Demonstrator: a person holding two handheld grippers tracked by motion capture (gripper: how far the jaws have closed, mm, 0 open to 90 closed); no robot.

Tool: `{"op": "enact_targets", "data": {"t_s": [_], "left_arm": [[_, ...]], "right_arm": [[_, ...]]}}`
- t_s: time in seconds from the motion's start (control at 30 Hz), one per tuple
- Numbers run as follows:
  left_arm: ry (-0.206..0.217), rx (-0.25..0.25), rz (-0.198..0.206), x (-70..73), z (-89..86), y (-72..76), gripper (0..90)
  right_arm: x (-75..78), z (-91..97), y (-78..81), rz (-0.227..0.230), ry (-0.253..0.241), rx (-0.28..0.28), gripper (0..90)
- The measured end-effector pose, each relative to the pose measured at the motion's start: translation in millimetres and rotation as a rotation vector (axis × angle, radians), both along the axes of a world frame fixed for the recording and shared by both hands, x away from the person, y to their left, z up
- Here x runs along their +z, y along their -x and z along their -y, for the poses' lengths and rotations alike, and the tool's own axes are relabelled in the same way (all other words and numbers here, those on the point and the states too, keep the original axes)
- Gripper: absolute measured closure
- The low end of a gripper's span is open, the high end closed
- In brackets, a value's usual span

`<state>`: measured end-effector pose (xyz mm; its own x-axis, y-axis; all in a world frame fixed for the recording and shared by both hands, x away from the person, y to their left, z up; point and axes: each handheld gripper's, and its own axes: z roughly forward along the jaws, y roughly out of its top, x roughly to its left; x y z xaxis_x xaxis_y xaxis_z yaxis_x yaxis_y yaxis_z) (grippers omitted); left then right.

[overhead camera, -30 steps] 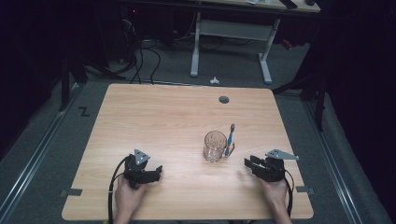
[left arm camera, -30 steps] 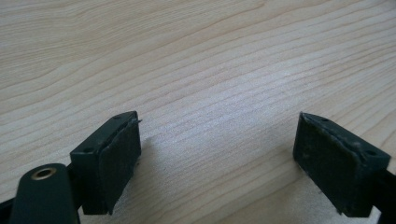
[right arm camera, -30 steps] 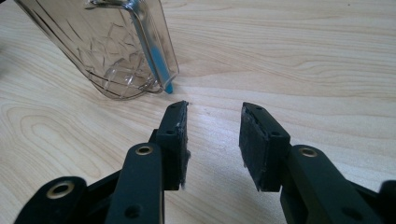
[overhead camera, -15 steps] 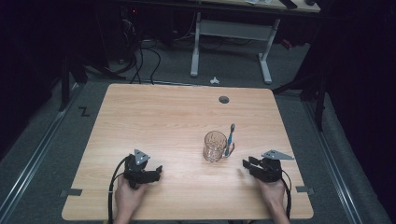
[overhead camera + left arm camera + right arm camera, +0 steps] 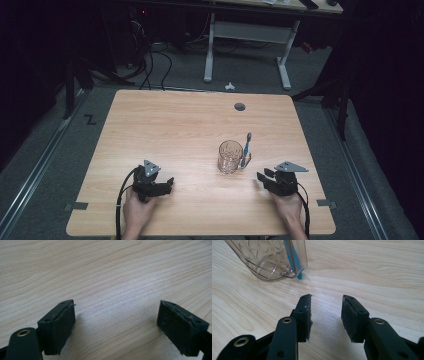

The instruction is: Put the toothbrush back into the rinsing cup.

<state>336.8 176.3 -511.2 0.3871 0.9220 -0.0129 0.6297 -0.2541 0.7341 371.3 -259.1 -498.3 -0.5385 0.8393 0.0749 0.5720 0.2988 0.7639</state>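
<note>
A clear patterned glass cup (image 5: 229, 156) stands on the wooden table (image 5: 175, 130), right of centre. A blue toothbrush (image 5: 247, 146) leans upright against its right side, head up. In the right gripper view the cup (image 5: 265, 258) and the toothbrush handle (image 5: 293, 260) lie just ahead of the jaws. My right gripper (image 5: 263, 176) (image 5: 325, 307) rests low on the table right of the cup, open; its jaws have just been opening a little, with nothing between them. Near the front left edge my left gripper (image 5: 169, 184) (image 5: 116, 315) stands wide open over bare wood.
A dark round cable hole (image 5: 240, 106) sits near the table's far edge. Behind the table stand a white desk frame (image 5: 247, 45) and loose cables (image 5: 155, 60) on the grey floor.
The right gripper has shifted slightly to the left, toward the cup. The left gripper, the cup and the toothbrush have stayed put.
</note>
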Motion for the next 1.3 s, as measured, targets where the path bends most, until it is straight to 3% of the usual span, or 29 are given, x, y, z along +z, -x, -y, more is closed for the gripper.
{"op": "enact_targets", "data": {"t_s": [0.37,0.8,1.0,1.3], "left_arm": [[0.0,0.0,0.0,0.0,0.0,0.0,15.6],[0.0,0.0,0.0,0.0,0.0,0.0,15.6],[0.0,0.0,0.0,0.0,0.0,0.1,15.6],[0.0,-0.001,0.0,0.0,-0.1,0.2,15.6]], "right_arm": [[-2.9,-7.4,-0.3,0.009,0.044,0.008,59.4],[-6.0,-11.7,-1.4,0.005,0.062,0.005,58.0],[-6.3,-17.1,0.6,0.022,0.104,0.009,51.3],[-6.6,-24.2,2.6,0.017,0.106,-0.019,45.4]]}}
